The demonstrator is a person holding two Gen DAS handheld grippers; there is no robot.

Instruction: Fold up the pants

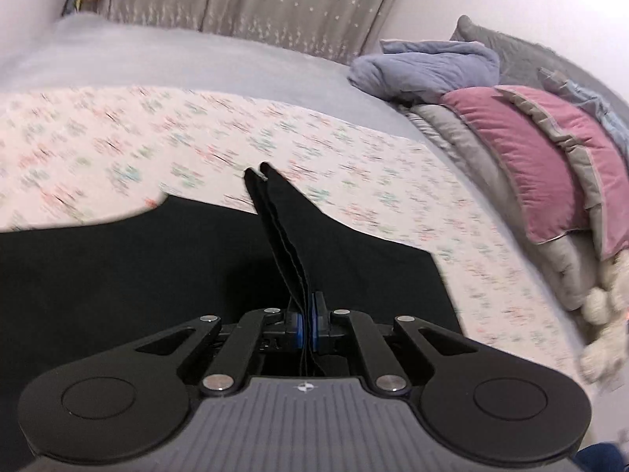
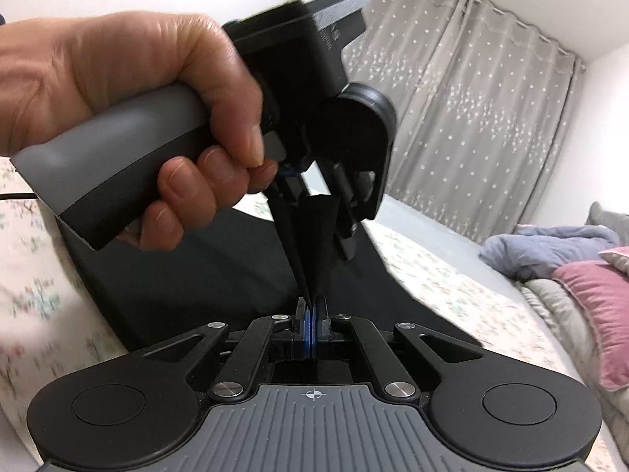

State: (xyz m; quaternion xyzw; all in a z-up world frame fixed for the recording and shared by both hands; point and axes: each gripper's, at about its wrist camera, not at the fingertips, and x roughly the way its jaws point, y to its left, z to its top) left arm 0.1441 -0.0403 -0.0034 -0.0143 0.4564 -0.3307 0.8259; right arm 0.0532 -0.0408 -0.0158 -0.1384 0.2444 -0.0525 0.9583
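Black pants [image 1: 118, 275] lie spread on a floral bedsheet [image 1: 118, 137]. My left gripper [image 1: 306, 314] is shut on a raised edge of the pants, and the cloth runs taut away from its blue pads. My right gripper [image 2: 312, 314] is shut on the same black pants [image 2: 196, 287]; a pinched fold rises from its pads toward the left gripper [image 2: 310, 181], which a hand holds just ahead of it, above the pants.
Pink [image 1: 550, 165], grey and blue pillows and a blue blanket [image 1: 428, 70] pile up at the bed's right side. Grey starred curtains [image 2: 471, 110] hang behind the bed. A white fluffy thing [image 1: 605, 314] lies at the right edge.
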